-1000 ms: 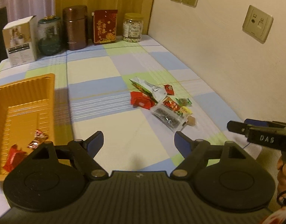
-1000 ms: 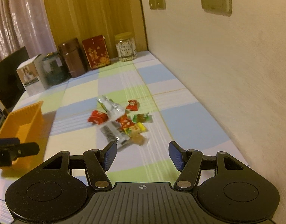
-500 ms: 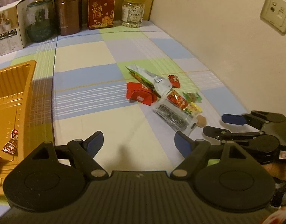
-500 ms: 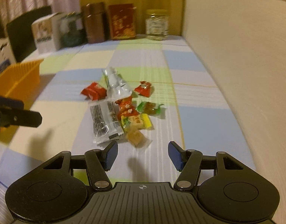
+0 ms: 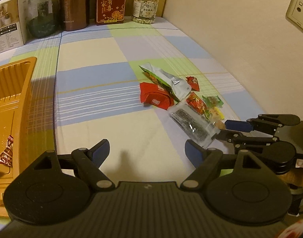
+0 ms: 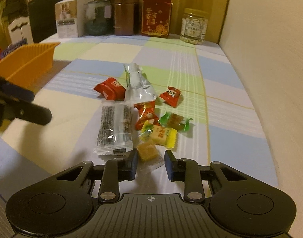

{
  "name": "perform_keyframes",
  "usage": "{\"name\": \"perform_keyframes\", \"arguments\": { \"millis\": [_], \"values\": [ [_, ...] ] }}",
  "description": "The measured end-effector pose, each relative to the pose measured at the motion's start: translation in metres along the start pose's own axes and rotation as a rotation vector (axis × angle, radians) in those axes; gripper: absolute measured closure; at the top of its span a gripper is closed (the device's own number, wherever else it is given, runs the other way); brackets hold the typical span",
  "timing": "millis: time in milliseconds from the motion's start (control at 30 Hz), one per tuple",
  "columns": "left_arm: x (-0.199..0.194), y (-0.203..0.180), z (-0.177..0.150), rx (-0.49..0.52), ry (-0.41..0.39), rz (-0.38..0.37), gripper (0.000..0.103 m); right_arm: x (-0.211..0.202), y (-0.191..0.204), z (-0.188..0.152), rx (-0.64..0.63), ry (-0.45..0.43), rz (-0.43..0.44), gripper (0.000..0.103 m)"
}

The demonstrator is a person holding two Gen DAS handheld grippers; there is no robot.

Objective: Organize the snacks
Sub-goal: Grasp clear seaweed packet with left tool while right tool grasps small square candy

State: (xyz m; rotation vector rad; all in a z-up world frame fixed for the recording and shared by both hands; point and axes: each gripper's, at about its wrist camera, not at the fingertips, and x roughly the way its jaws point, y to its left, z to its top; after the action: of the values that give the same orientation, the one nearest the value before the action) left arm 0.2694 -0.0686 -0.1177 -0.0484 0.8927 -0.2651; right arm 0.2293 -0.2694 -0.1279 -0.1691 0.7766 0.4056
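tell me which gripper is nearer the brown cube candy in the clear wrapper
Right. The right gripper is closing around the brown cube candy; the open left gripper hangs away over bare tablecloth.

Both fisheye views look forward and down along their own jaws, low over the checked desk (image 5: 88, 63). The left wrist view faces the snack pile (image 5: 183, 99) from farther back, the orange tray (image 5: 10, 91) at its left; the right wrist view sits nearly atop that pile (image 6: 139, 115). Both share the far row of jars and boxes (image 6: 131, 13).

We logged a checked-cloth surface (image 6: 220, 91) carrying: a snack pile (image 6: 143, 117) mid-surface, an orange tray (image 5: 10, 91) at the left, and jars, tins and boxes (image 6: 123, 13) along its far edge.
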Motion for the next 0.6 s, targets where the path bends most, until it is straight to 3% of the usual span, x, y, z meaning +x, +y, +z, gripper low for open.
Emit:
{"name": "perform_keyframes", "arguments": {
  "millis": [100,267,433,600],
  "values": [
    [0.000,0.001,0.001,-0.003,-0.001,0.000,0.022,-0.002,0.004,0.003,0.043,-0.007,0.050,0.076],
    [0.001,-0.004,0.005,0.000,-0.013,-0.024,0.022,-0.004,0.026,0.005,-0.014,0.002,0.123,0.077],
    [0.015,-0.020,0.008,0.065,-0.037,-0.066,0.023,-0.009,0.023,-0.001,0.038,0.010,0.055,0.077],
    [0.035,-0.036,0.009,0.205,-0.040,-0.093,0.027,-0.014,0.014,-0.013,0.022,0.010,-0.009,0.077]
  ]
}}
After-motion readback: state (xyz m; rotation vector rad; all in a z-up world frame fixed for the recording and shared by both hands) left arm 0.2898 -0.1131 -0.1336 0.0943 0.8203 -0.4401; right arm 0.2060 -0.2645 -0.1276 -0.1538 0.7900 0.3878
